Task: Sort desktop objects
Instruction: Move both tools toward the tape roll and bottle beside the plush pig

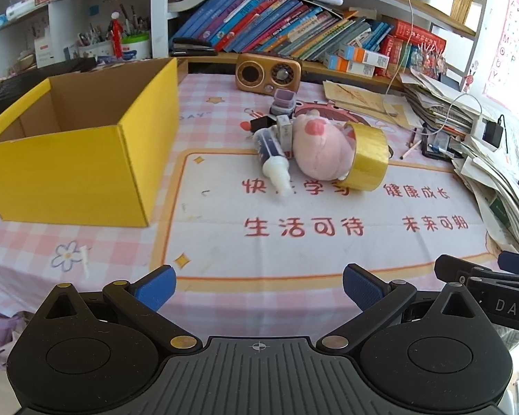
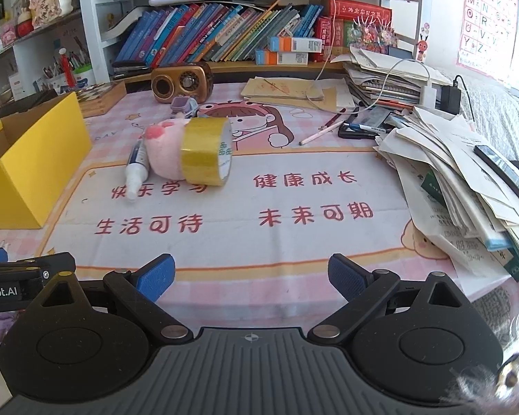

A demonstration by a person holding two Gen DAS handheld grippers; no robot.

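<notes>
Tape roll (image 1: 366, 157) leans on the plush (image 1: 320, 148) mid-desk, with the tube (image 1: 271, 157) touching the plush's other side; small boxes lie behind. Yellow box (image 1: 83, 159) stands open to the left. Left gripper (image 1: 258, 290) and right gripper (image 2: 251, 278): jaws spread wide, empty, above the mat (image 2: 294, 242), well short of the pile.

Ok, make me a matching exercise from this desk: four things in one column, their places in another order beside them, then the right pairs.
Things:
1. yellow cardboard box
2. roll of yellow tape
3. white-capped glue tube
4. brown retro radio

Places:
A. leaning against the pink plush toy, on its side toward the paper pile
B. at the desk's back, below the books
C. at the desk's left side, open, nothing visible inside
D. lying between the plush toy and the box

Pairs: 1-C, 2-A, 3-D, 4-B
</notes>
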